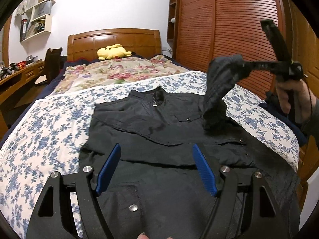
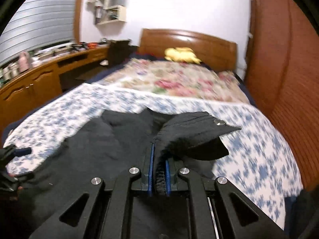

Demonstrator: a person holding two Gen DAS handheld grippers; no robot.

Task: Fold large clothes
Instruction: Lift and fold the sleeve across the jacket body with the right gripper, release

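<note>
A black jacket [image 1: 155, 123] lies spread on the bed, collar toward the headboard. My left gripper [image 1: 157, 155] is open, its blue pads either side of the jacket's lower body, just above the cloth. My right gripper [image 2: 158, 161] is shut on the jacket's right sleeve cuff [image 2: 195, 137]. In the left wrist view the right gripper [image 1: 245, 65] holds that sleeve [image 1: 219, 91] lifted above the jacket's right shoulder. The left gripper also shows at the left edge of the right wrist view [image 2: 12, 159].
The bed has a blue-flowered sheet [image 1: 49, 131] and a pink floral quilt [image 1: 119, 73] behind it. A yellow plush toy [image 1: 113, 51] lies at the wooden headboard [image 1: 113, 39]. A wooden wardrobe [image 1: 229, 29] stands right, a desk [image 2: 39, 73] left.
</note>
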